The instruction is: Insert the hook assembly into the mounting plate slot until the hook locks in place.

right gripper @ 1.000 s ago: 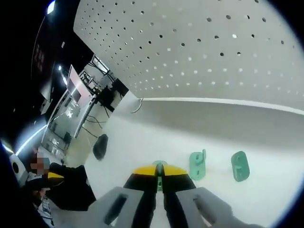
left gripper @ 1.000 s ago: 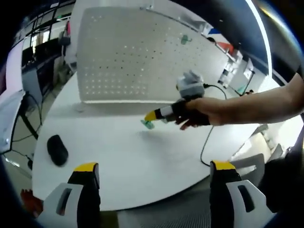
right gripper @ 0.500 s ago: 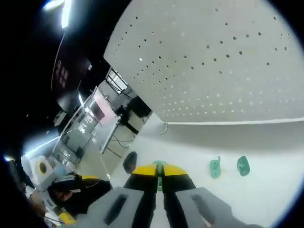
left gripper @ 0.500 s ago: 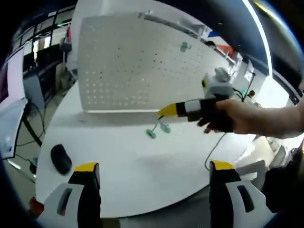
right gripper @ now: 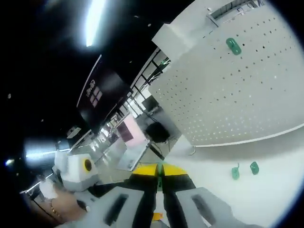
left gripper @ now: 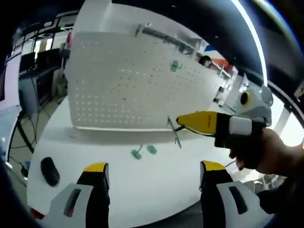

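Right hand-held gripper [left gripper: 179,122] raised over the round white desk [left gripper: 156,180], yellow tips pinching a thin metal hook [left gripper: 173,131]. Left hand-held gripper [left gripper: 151,167] spread, holding nothing. Two small green plastic pieces [left gripper: 144,151] lying below the white perforated pegboard [left gripper: 123,80]; shapes too small to make out.

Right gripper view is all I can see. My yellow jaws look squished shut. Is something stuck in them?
Observer: Yes. In the left gripper view, the right gripper pinches a thin hook piece that pokes out of its tip.
Operator: What about my other gripper?
Observer: The left gripper is wide open, with nothing between its jaws.
Operator: Anything else on the table?
Observer: A dark mouse lies near the edge of the table.
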Motion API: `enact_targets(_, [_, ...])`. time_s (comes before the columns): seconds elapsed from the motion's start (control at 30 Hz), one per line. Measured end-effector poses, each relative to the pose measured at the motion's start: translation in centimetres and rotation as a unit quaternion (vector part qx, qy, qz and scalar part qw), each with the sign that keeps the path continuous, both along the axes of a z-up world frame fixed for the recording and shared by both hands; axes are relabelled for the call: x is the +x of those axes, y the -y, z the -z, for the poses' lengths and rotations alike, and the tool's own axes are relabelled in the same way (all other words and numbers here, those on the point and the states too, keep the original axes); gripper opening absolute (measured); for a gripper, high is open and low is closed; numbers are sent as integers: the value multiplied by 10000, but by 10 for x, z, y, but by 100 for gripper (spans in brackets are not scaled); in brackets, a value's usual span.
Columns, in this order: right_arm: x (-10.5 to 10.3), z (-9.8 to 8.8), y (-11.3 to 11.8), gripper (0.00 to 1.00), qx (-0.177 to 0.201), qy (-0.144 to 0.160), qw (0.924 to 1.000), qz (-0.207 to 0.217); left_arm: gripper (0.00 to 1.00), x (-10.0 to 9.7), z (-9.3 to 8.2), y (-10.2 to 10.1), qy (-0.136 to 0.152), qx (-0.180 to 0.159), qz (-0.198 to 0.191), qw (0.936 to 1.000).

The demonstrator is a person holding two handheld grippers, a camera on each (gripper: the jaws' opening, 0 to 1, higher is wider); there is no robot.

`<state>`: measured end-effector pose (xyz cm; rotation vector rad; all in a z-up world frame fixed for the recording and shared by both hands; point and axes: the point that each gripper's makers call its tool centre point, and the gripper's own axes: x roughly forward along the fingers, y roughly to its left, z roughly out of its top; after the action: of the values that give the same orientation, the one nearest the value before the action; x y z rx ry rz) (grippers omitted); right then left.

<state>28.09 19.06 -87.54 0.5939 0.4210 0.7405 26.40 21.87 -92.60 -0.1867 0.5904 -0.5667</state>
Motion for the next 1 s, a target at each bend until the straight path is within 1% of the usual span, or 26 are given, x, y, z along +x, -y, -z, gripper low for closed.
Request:
enact_targets(0.03, [-2, -4, -1, 0, 84, 37, 10000, -18, 75, -1, -4, 2, 64, -6, 36, 10000])
enact_targets(0.1, [-7, -10, -2, 0, -35, 227, 9997, -24, 73, -1, -11, 4, 226, -8, 90, 9997])
enact_targets(0.13, [-8, -13, -3, 0, -112, 358, 9993, -47, 72, -2, -14, 5, 247, -17, 101, 9996])
enact_targets(0.2, [-11, -15, -6, 0, -131, 391, 9991, -67, 67, -3, -19, 6, 276, -84, 134, 9995])
enact_targets(0.23, [-12, -16, -8, 0, -109, 429, 9990, -95, 63, -4, -21, 6, 289, -115, 144, 9994])
enact_targets(0.4, [-16, -20, -14, 0, -230, 684, 9972, -191, 52, -4, -30, 7, 302, -403, 107, 9987])
enact_targets(0.43, [-17, -21, -15, 0, -233, 721, 9969, -194, 47, -4, -34, 10, 426, -453, 237, 9978])
enact_targets(0.5, [-20, -26, -15, 0, -236, 767, 9966, -182, 32, -10, -38, 15, 398, -530, 439, 9968])
enact_targets(0.53, [-22, -29, -15, 0, -246, 836, 9960, -171, 24, -11, -41, 17, 439, -576, 476, 9962])
enact_targets(0.57, [-24, -33, -15, 0, -326, 976, 9946, -158, 21, -11, -44, 18, 456, -628, 480, 9958])
enact_targets(0.67, [-28, -39, -17, 0, -371, 1138, 9927, -155, 22, -12, -47, 21, 404, -811, 435, 9949])
enact_targets(0.7, [-29, -39, -17, 0, -392, 1166, 9923, -155, 20, -12, -47, 22, 384, -843, 448, 9947])
enact_targets(0.8, [-30, -40, -19, 0, -394, 1253, 9912, -172, 12, -13, -49, 24, 376, -908, 509, 9939])
enact_targets(0.83, [-30, -40, -19, 0, -401, 1247, 9912, -185, 10, -13, -49, 24, 372, -913, 503, 9939])
enact_targets(0.93, [-30, -39, -19, 0, -387, 1223, 9916, -186, 9, -10, -52, 22, 389, -946, 446, 9938])
enact_targets(1.0, [-29, -40, -19, 0, -386, 1238, 9914, -179, 6, -11, -53, 22, 374, -980, 478, 9933])
